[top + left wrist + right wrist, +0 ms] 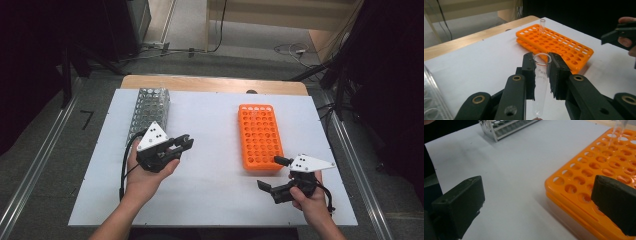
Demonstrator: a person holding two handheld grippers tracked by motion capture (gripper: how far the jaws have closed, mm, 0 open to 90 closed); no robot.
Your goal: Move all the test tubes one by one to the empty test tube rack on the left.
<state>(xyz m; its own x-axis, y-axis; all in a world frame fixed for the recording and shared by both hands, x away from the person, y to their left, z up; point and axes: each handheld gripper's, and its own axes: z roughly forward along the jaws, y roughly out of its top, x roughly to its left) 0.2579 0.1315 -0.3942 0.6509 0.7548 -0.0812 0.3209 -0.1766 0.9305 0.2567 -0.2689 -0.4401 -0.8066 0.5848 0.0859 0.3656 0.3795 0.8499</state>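
Two claws are at work, and the left gripper [541, 75] is the one carrying something: its black jaws are clenched on a clear glass test tube [540, 85], held just below the tube's open rim, with the rounded bottom hanging free toward the hand. Ahead of those jaws and a little to their right lies the orange rack [556, 42], flat on the white table [486, 65], with one other tube [542, 25] already standing in a hole at its far end. Behind that claw, on its other side, stands the metal mesh rack [149, 111].

Off to the right, the right gripper [274, 172] hangs released, jaws spread wide with nothing between them, just beside the orange rack's near corner.

To my eye this is the carrying step, a tube on its way to the orange rack. Next, the left claw would need to turn the tube upright over a free hole and lower it straight in before letting go.
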